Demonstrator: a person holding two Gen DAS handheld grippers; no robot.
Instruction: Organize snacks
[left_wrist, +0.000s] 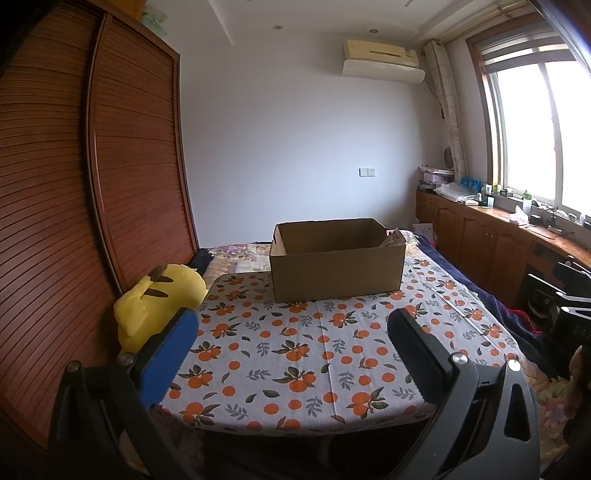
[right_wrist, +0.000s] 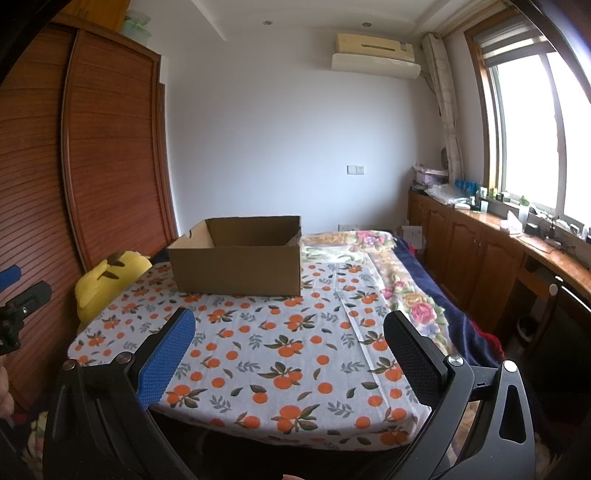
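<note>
An open brown cardboard box (left_wrist: 334, 264) stands at the far side of a table with an orange-print cloth (left_wrist: 295, 354); it also shows in the right wrist view (right_wrist: 236, 258). A bit of a snack packet (left_wrist: 395, 238) peeks over the box's right rim. My left gripper (left_wrist: 291, 332) is open and empty over the table's near edge. My right gripper (right_wrist: 290, 332) is open and empty, likewise near the front edge. The left gripper's tip (right_wrist: 14, 288) shows at the right wrist view's left edge.
A yellow plush toy (left_wrist: 159, 302) lies left of the table against a wooden wardrobe (left_wrist: 92, 184). A bed with a floral blanket (right_wrist: 406, 295) runs behind and right. Wooden cabinets (right_wrist: 480, 251) with clutter stand under the window.
</note>
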